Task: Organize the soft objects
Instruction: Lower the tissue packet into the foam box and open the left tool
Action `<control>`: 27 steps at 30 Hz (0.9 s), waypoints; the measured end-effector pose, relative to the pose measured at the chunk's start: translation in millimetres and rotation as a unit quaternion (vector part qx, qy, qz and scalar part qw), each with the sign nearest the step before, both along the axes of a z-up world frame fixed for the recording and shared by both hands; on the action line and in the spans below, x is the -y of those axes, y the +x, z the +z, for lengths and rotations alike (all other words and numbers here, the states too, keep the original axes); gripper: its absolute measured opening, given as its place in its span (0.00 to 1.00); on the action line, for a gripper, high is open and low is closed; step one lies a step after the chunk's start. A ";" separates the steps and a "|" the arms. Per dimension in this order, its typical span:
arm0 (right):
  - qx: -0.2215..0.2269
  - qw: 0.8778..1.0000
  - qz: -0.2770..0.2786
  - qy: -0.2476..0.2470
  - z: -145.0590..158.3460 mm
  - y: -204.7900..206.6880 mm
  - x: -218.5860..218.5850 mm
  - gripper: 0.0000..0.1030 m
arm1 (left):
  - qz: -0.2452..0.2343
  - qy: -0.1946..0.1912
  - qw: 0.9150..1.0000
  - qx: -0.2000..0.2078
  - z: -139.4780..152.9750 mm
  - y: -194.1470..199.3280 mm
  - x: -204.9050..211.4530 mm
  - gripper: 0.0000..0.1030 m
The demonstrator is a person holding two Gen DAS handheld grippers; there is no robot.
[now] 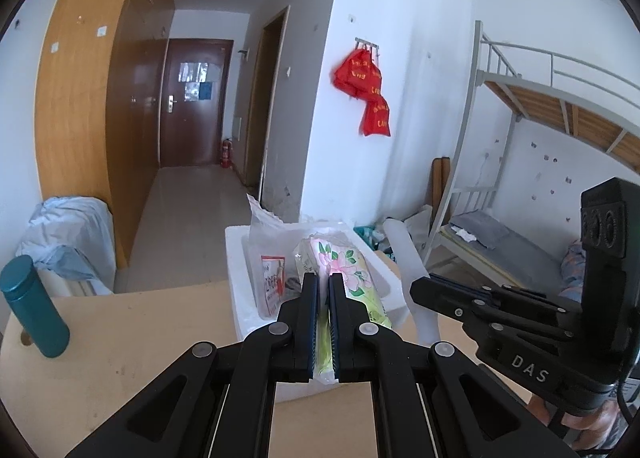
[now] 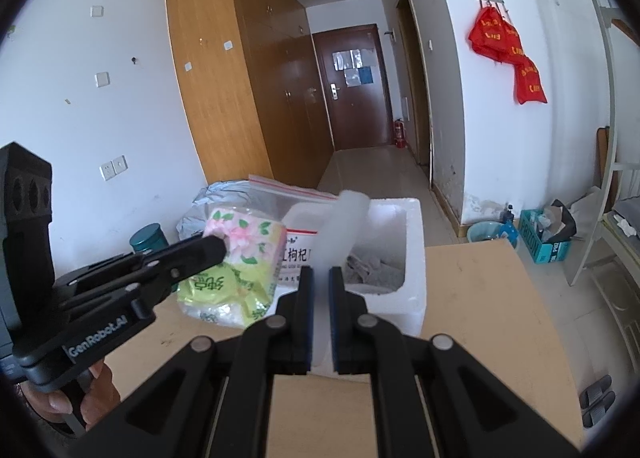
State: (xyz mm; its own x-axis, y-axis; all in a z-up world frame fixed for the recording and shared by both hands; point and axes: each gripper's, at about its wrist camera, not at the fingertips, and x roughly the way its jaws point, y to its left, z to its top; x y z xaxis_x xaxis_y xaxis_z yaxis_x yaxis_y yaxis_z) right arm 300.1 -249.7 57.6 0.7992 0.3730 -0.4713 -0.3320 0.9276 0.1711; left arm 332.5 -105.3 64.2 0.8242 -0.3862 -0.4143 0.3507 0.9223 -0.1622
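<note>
A floral green-and-pink tissue pack (image 1: 348, 270) hangs over the white foam box (image 1: 240, 258), with my left gripper (image 1: 324, 278) shut on its near end. From the right wrist view the same pack (image 2: 240, 258) sits in the left gripper (image 2: 214, 248), left of the foam box (image 2: 412, 258). My right gripper (image 2: 322, 272) is shut on a white translucent foam strip (image 2: 342, 226) that curves up over the box. In the left wrist view the right gripper (image 1: 418, 290) and its strip (image 1: 404, 254) are just right of the box. A zip bag with a red label (image 2: 304, 250) stands inside the box.
The box rests on a tan table (image 2: 480, 298) beside a teal bottle (image 1: 32, 306). A grey-blue cloth bundle (image 1: 68, 238) lies beyond the table's left edge. A metal bunk bed (image 1: 500, 234) stands at the right. A blue carton (image 2: 544, 238) and a basin (image 2: 488, 234) sit on the floor.
</note>
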 end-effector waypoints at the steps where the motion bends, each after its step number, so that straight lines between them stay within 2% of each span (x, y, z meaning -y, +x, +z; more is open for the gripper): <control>1: 0.000 1.000 0.000 0.000 0.1 1.2 -0.6 0.08 | 0.001 0.002 1.000 -0.001 -1.5 3.1 1.0 0.06; 8: -0.004 1.000 -0.005 -0.003 -4.8 20.3 -6.0 0.09 | 0.002 0.012 1.000 0.002 -6.3 30.7 6.1 0.06; 15: -0.012 1.000 -0.013 -0.005 -13.1 32.8 -4.0 0.09 | -0.003 0.014 1.000 -0.012 -19.2 63.2 7.4 0.06; 27: -0.015 1.000 -0.015 0.001 -10.8 34.9 -2.4 0.08 | 0.001 0.038 0.999 -0.025 -32.8 79.4 15.1 0.08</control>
State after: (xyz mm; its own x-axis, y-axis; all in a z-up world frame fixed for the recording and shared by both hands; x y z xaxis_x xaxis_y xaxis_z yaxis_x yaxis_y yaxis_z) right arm 334.9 -247.3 46.7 0.7950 0.3504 -0.4951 -0.2989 0.9366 0.1829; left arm 411.8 -120.4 31.4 0.8025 -0.3495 -0.4835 0.3411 0.9337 -0.1087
